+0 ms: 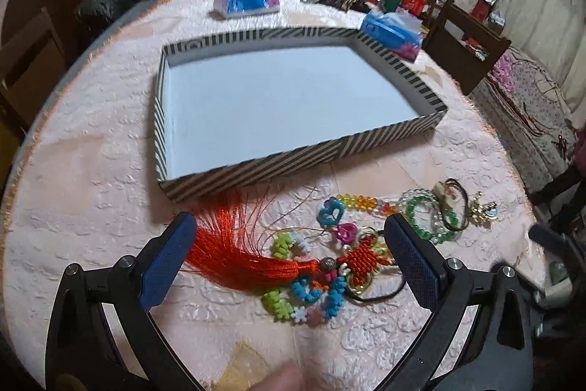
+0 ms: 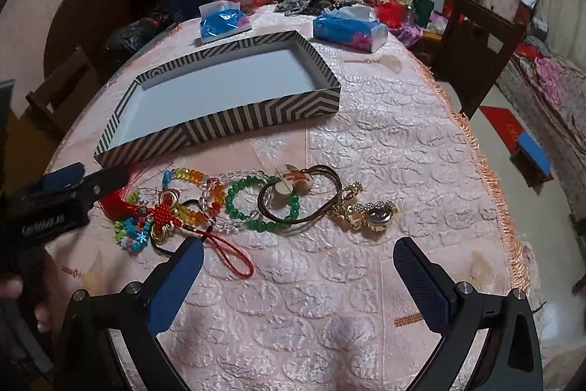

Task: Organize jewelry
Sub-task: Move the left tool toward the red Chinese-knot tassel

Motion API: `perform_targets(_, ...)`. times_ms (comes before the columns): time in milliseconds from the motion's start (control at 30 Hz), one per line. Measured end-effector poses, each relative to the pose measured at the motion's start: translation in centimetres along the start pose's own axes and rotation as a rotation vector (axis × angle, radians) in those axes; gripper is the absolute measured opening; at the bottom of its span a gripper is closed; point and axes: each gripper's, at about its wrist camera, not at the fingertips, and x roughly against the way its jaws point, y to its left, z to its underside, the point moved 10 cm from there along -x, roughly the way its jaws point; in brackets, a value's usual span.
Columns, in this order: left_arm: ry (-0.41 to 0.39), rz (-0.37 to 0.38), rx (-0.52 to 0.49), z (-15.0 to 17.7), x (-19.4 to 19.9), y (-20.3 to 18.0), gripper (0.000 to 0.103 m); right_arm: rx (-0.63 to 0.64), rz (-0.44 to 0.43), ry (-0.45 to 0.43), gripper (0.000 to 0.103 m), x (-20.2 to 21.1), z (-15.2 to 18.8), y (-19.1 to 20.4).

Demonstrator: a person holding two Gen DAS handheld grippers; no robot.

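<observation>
1. Left gripper [image 1: 289, 255]: jaws spread wide over the red knotted tassel charm [image 1: 256, 262].
2. Right gripper [image 2: 298, 262]: jaws spread, empty.
3. Jewelry lies on the pink tabletop [image 2: 384, 152] before the empty striped cardboard tray [image 2: 256, 120].

- Your tray [image 1: 256, 167] sits mid-desk [image 1: 91, 207], with the jewelry pile [image 2: 234, 204] just before its near wall.
- Two tissue packs [image 2: 348, 32] lie behind your tray.

I count one striped tray [image 2: 256, 114] ahead of my grippers, two tissue packs [image 2: 349, 30] beyond it, one red tassel knot [image 1: 256, 262] between my left fingers, one green bead bracelet [image 2: 262, 204], and one gold charm [image 2: 370, 213].
</observation>
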Motion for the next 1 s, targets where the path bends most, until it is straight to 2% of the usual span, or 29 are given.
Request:
perform_targets(100, -0.005, 0.011, 0.016, 0.3, -0.1, 0.2, 0.102, 0.008, 0.004, 0.014, 0.103, -0.1, 1.2, -0.2)
perform_targets(267, -0.068, 0.024, -0.003, 0.0, 1.7, -0.5, 0.103, 0.001, 0.033, 0.028, 0.103, 0.0, 2.0, -1.2)
perform_targets(400, -0.05, 0.071, 0.015, 0.4, 2.6, -1.2, 0.103, -0.005, 0.027, 0.017, 0.103, 0.8, 2.0, -1.6)
perform_targets(500, -0.059, 0.028, -0.04, 0.8, 3.7, -1.9, 0.103, 0.013, 0.007, -0.008, 0.103, 1.8, 2.1, -1.3)
perform_targets(667, -0.054, -0.003, -0.116, 1.5, 4.6, -3.0, 0.102, 0.03, -0.022, -0.033, 0.103, 2.9, 2.8, -0.5)
perform_targets(800, -0.009, 0.034, -0.104, 2.4, 4.1, -3.2, 0.102, 0.043, -0.011, -0.027, 0.103, 2.9, 3.5, -0.4)
perform_targets(900, 0.025, 0.011, -0.056, 3.3, 3.9, -1.9, 0.102, 0.014, 0.0, 0.002, 0.103, 2.6, 3.7, -0.9)
perform_targets(1000, 0.013, -0.026, -0.03, 3.9, 5.1, -0.6, 0.102, -0.037, -0.017, 0.022, 0.103, 2.5, 3.4, -1.1)
